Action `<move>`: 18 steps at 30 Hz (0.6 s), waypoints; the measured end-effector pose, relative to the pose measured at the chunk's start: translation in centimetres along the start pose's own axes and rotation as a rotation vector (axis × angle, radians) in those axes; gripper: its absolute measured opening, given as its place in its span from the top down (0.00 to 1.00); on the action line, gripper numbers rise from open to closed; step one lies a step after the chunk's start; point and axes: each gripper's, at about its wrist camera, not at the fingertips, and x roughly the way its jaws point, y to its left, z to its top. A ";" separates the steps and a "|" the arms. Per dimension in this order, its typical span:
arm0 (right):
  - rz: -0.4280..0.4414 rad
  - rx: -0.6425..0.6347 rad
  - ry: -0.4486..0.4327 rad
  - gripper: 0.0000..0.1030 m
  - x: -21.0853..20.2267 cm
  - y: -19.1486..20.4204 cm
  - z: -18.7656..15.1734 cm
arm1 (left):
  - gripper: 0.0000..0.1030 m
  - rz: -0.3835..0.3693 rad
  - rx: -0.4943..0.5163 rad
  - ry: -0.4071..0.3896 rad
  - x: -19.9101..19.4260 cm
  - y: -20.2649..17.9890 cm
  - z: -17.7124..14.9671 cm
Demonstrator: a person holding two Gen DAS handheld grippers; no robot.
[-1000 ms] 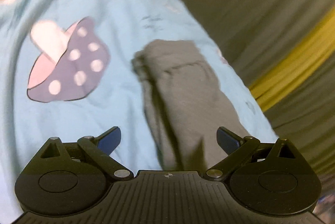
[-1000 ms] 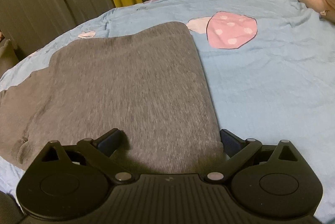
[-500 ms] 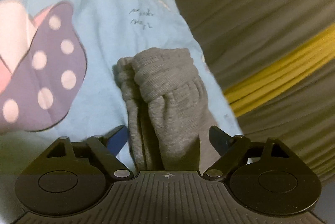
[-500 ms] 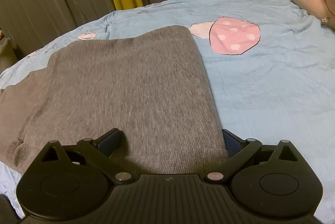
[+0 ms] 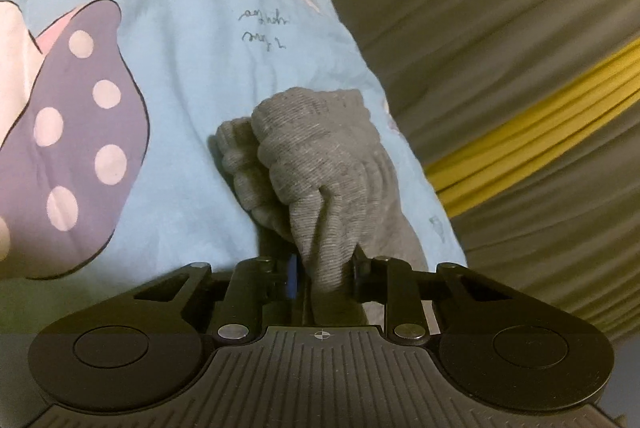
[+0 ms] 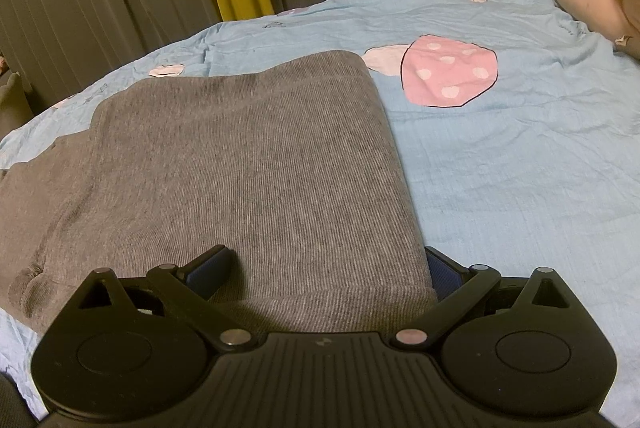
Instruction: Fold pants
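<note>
Now our left gripper (image 5: 324,274) has just closed, pinching the bunched cuff end of the grey pants (image 5: 320,164) on the blue bedsheet (image 5: 192,40). Our right gripper (image 6: 326,270) straddles the waist corner, spread; we should clamp before lifting both ends evenly.

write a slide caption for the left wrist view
Left tongs closed on the bunched end of the grey ribbed knit pants, lying on a light blue bedsheet with a purple polka-dot mushroom print.

I see the pants (image 6: 248,168) lying on the bedsheet (image 6: 520,188) at frame left, plush toy (image 6: 592,0) upper right.
</note>
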 end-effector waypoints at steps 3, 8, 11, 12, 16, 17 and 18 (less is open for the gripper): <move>-0.002 -0.001 -0.005 0.04 0.1 0.1 0.0 | 0.47 0.033 -0.018 -0.008 0.6 0.2 0.0; -0.003 0.000 -0.007 0.04 0.1 0.2 0.1 | 0.62 0.073 -0.071 -0.013 1.4 -0.4 0.8; -0.001 0.000 -0.006 0.04 0.1 0.1 0.1 | 0.75 0.118 0.020 -0.026 1.1 -1.7 0.8; 0.000 0.002 -0.006 0.04 0.1 0.1 0.1 | 0.76 0.129 0.065 -0.039 0.6 -2.5 0.7; 0.004 0.006 -0.004 0.04 0.1 0.0 0.2 | 0.78 0.138 0.183 -0.082 -0.8 -5.4 0.5; 0.006 0.007 -0.003 0.04 0.1 0.0 0.2 | 0.79 0.139 0.214 -0.096 -1.2 -6.4 0.4; 0.008 0.009 -0.002 0.04 0.0 -0.1 0.2 | 0.79 0.135 0.250 -0.113 -1.3 -7.7 0.2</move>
